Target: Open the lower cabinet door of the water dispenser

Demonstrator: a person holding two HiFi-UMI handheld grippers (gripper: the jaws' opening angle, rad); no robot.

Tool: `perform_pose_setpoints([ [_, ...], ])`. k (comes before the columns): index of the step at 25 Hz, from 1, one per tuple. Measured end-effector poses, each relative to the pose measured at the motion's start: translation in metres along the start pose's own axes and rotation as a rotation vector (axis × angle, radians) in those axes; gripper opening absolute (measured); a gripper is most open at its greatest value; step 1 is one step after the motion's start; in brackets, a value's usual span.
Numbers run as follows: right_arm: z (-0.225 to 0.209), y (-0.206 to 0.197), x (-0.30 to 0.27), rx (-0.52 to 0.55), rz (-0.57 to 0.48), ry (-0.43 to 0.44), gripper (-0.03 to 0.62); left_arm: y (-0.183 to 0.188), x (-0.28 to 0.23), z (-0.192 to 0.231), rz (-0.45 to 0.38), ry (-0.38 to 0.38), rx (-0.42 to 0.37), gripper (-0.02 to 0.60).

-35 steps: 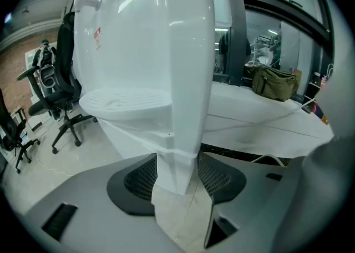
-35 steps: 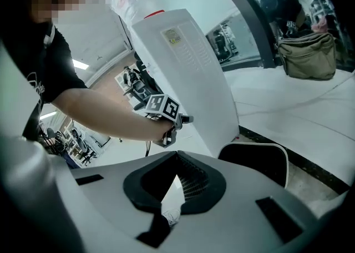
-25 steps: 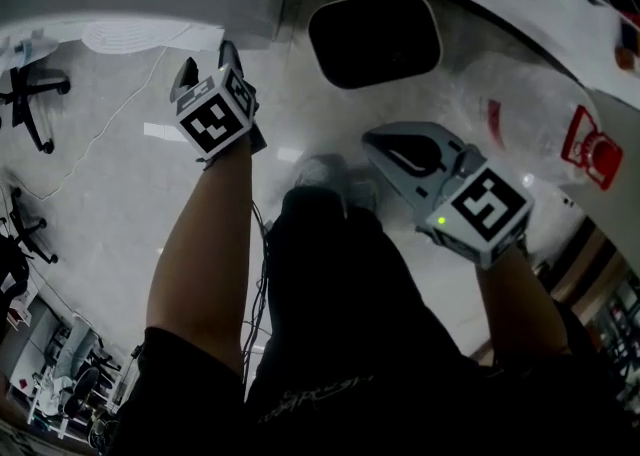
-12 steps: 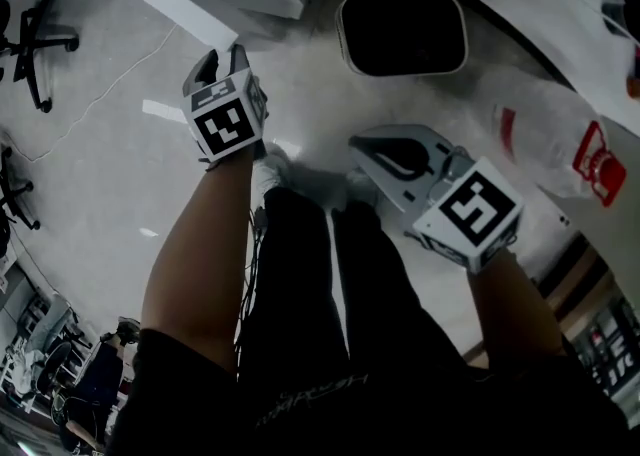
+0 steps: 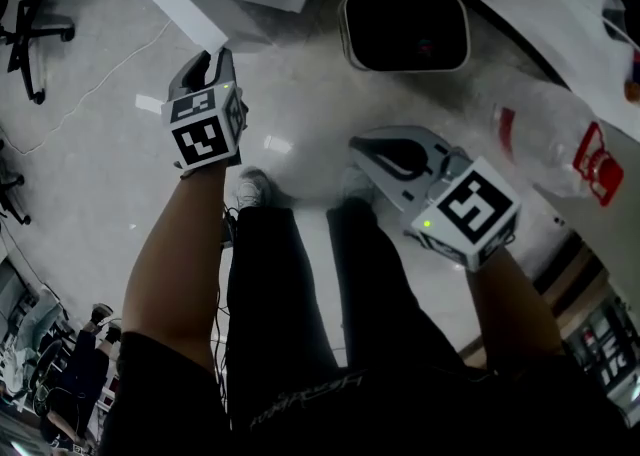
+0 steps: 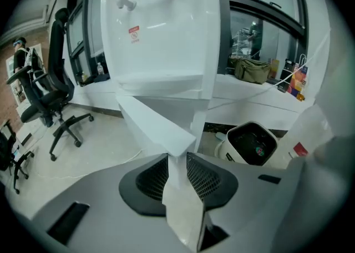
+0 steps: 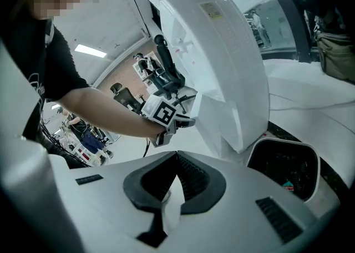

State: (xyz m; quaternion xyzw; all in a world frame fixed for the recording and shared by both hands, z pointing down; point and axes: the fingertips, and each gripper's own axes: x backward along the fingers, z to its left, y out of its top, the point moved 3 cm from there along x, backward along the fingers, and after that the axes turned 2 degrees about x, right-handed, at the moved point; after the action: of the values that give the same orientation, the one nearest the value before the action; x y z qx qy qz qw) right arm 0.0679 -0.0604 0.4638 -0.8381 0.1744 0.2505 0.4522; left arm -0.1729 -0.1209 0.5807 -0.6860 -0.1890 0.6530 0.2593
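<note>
Water dispenser (image 6: 161,30) stands white and upright at the far left of the floor ahead of you, with two taps on its upper front. Its lower cabinet door (image 6: 150,119) is already swung out from the body, and the free edge points back toward you. An office chair (image 6: 55,96) sits further left, well apart from the dispenser. A white bin (image 5: 405,29) with a dark mouth stands on the floor just right of the dispenser. Your left gripper (image 6: 177,160) is at the door's free edge. Its jaws are closing, the edge stands between them, and both pads look to be touching it. Your right gripper (image 7: 177,163) hangs nearer to you on the right, well apart from the door, with its jaws drawn together and nothing between them.
</note>
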Motion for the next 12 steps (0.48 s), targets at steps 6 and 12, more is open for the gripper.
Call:
perform_pose_setpoints([
  [6,0.02,0.009,-0.018,-0.018,0.02,0.013,0.012,-0.007,0.007,0.02,0.006,-0.064,-0.081,0.103],
  [12,0.031,0.016,-0.032,-0.059,-0.009,-0.033,0.012,-0.02,0.013,0.038,0.031,-0.117,-0.131,0.103],
])
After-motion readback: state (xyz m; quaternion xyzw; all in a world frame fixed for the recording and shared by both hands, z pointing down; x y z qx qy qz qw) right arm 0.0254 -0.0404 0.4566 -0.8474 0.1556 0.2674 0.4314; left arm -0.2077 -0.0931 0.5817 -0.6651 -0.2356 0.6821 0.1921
